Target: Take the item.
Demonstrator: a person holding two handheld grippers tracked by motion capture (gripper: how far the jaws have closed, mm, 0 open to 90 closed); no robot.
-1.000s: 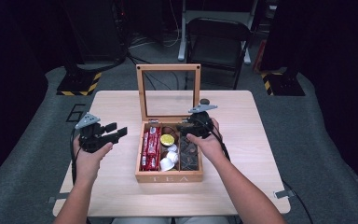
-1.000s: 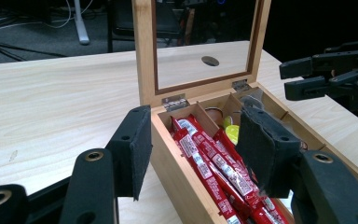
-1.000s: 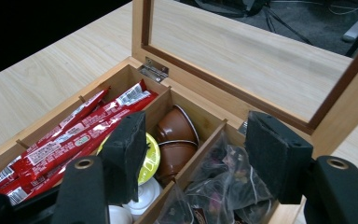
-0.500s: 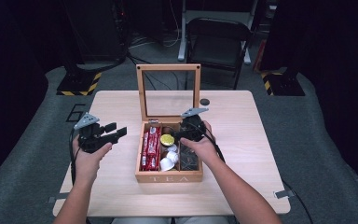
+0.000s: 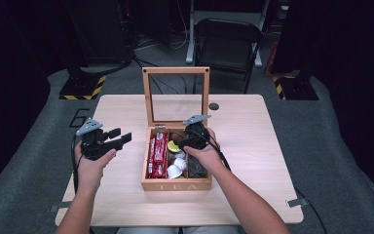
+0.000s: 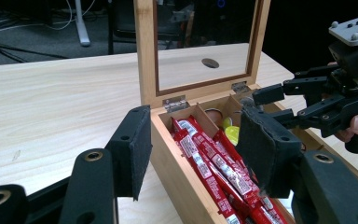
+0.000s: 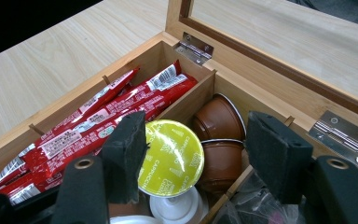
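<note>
An open wooden tea box (image 5: 175, 185) sits mid-table, its glass lid (image 5: 176, 70) standing upright. Red sachets (image 7: 98, 126) fill its left compartment. The middle one holds brown capsules (image 7: 219, 123), a white capsule (image 7: 175, 207) and a yellow-lidded capsule (image 7: 172, 158). My right gripper (image 7: 198, 135) hangs open over the middle compartment. The yellow capsule lies between its jaws against the left pad (image 7: 128, 154), while the right pad stands clear of it. In the high view my right gripper (image 5: 182, 142) is over the box. My left gripper (image 5: 121, 136) hovers open and empty left of the box, aimed at its left wall (image 6: 177, 158).
Dark wrapped packets (image 7: 256, 210) lie in the box's right compartment. A small black round spot (image 5: 214, 106) marks the wooden table (image 5: 272, 161) behind the lid. A folding chair (image 5: 229, 39) stands beyond the far edge. Bare tabletop spreads on both sides of the box.
My right gripper has shifted left and slightly down, from the box's right side to over the middle compartment. The left hand has stayed put.
</note>
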